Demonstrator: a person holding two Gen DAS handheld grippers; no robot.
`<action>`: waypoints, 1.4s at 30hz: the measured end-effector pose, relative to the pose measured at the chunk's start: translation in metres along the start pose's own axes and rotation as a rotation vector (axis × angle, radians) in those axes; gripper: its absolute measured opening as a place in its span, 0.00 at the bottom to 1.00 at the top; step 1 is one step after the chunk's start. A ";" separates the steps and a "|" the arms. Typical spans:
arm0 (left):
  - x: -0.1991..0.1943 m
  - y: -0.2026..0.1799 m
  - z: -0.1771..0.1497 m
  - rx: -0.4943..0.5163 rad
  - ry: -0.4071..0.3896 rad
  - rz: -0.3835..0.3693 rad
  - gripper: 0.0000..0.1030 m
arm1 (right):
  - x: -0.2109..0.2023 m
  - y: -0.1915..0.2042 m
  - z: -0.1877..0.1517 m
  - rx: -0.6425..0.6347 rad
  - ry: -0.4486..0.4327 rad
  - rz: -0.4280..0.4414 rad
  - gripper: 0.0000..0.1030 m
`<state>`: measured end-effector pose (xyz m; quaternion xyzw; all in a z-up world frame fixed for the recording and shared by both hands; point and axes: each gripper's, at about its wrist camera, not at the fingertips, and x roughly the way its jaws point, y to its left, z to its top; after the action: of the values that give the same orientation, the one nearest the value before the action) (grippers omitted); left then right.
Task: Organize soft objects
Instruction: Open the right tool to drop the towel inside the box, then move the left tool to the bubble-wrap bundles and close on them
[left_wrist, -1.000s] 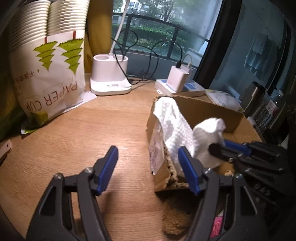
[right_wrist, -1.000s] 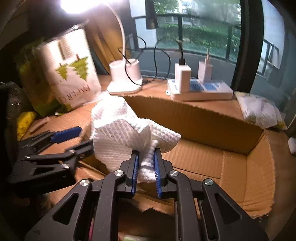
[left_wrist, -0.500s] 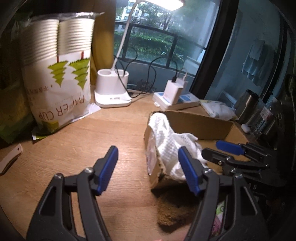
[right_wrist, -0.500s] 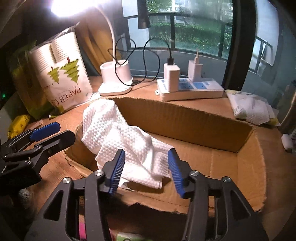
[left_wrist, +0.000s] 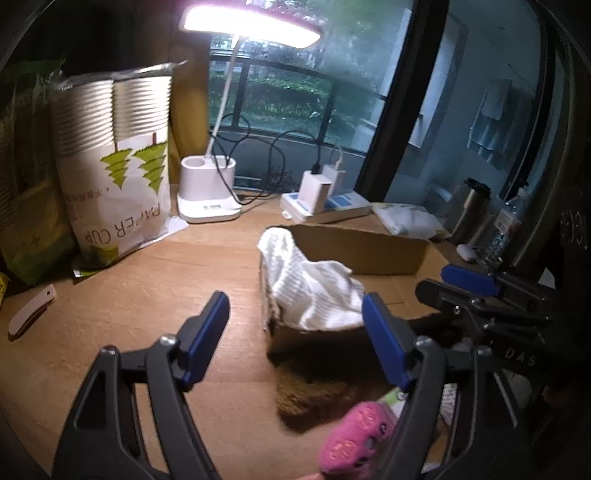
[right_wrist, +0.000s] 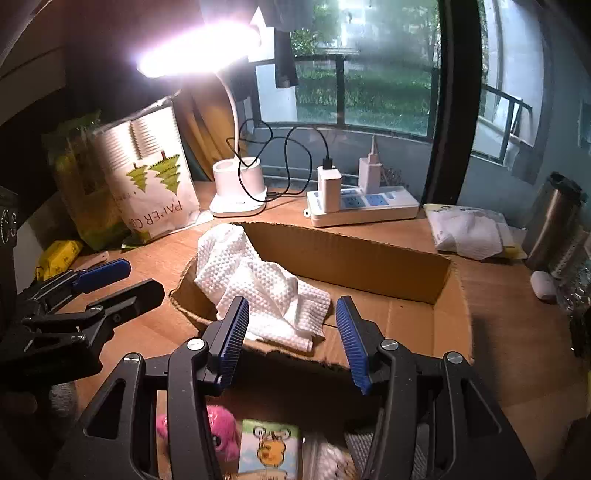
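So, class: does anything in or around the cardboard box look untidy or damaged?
Yes. The white cloth lies crumpled, one end draped over the rim of the cardboard box rather than fully inside. The box's near edge is ragged and torn.

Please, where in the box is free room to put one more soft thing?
The box floor is bare right of the white towel, up to the far wall. The left end is filled by the towel, which hangs over the rim there. Both grippers are open.
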<state>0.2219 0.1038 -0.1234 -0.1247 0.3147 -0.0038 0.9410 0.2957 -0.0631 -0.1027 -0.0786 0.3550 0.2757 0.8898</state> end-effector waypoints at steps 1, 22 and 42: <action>-0.004 -0.004 -0.001 0.006 -0.002 -0.003 0.74 | -0.006 -0.001 -0.001 0.000 -0.007 -0.002 0.51; -0.046 -0.048 -0.028 0.063 -0.008 -0.039 0.74 | -0.083 -0.019 -0.043 0.039 -0.085 -0.044 0.60; -0.040 -0.076 -0.081 0.098 0.099 -0.063 0.74 | -0.095 -0.046 -0.102 0.102 -0.034 -0.071 0.60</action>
<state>0.1473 0.0151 -0.1440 -0.0881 0.3564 -0.0547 0.9286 0.2043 -0.1771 -0.1156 -0.0410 0.3506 0.2267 0.9078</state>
